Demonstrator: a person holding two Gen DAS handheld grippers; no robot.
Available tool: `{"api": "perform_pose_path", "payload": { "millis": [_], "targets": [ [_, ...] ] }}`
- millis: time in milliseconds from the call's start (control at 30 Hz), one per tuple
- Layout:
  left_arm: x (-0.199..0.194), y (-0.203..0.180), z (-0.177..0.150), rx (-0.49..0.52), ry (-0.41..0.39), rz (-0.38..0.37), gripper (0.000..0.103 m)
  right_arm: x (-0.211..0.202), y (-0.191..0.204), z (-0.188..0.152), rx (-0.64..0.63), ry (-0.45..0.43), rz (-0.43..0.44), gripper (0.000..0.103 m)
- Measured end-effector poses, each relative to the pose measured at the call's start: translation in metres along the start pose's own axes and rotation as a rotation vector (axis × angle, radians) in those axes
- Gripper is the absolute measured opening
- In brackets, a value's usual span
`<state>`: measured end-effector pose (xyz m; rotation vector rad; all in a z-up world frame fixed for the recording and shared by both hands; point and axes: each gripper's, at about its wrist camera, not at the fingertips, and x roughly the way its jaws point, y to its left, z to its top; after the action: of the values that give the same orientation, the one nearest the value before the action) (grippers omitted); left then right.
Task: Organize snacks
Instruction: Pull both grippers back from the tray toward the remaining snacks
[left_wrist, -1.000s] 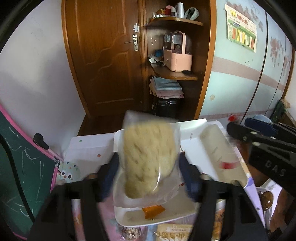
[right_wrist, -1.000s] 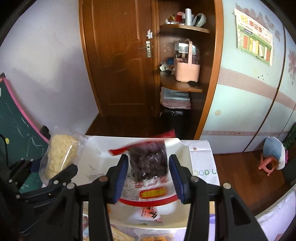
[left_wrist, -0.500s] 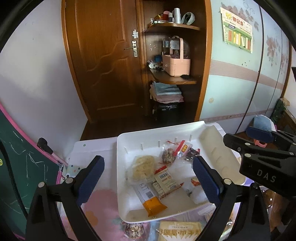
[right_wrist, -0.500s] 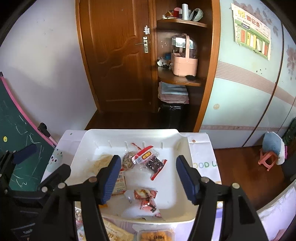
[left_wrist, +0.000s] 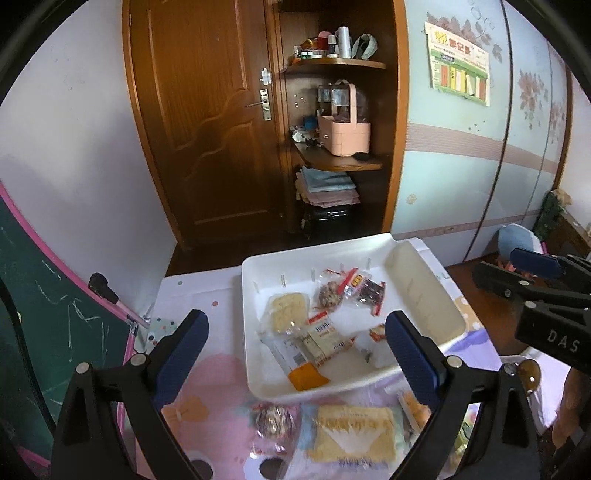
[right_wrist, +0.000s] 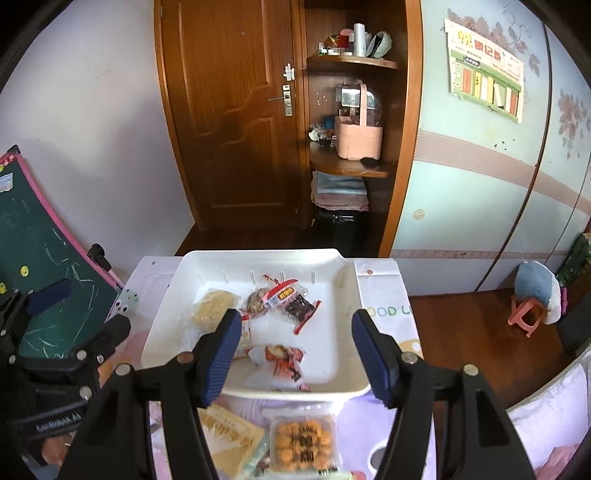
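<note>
Left gripper (left_wrist: 295, 343) jaws wide, empty; right gripper (right_wrist: 293, 347) apart, empty; noodle pack (left_wrist: 286, 312) at tray's (left_wrist: 424, 280) 10 o'clock

Snack packets (right_wrist: 291, 302) in tray (right_wrist: 347, 288); more packets (right_wrist: 303, 439) before tray

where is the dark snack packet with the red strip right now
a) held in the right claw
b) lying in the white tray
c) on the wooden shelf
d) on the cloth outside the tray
b: the red-striped packet lies loose on the floor of the white tray, ahead of the open, empty right claw.
</note>
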<state>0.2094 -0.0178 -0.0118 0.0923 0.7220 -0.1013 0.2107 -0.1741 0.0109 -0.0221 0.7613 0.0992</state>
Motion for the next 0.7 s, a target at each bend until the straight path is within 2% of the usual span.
{"api": "perform_pose_path", "payload": {
  "millis": [233, 400, 533, 700],
  "targets": [
    [-0.042, -0.011, -0.033, 0.053, 0.005, -0.041, 0.096, -0.041, -0.014, -0.040, 0.002, 0.009, 0.014, 0.062],
    [-0.066, -0.031, -0.062, 0.071, 0.019, -0.114, 0.096, -0.055, -0.028, -0.075, 0.016, 0.041, -0.007, 0.062],
    [-0.070, -0.050, -0.087, 0.052, 0.066, -0.175, 0.096, -0.053, -0.041, -0.113, 0.041, 0.089, -0.037, 0.062],
    [-0.065, -0.079, -0.122, 0.028, 0.093, -0.220, 0.096, -0.037, -0.054, -0.165, 0.090, 0.179, -0.027, 0.062]
  ]
}}
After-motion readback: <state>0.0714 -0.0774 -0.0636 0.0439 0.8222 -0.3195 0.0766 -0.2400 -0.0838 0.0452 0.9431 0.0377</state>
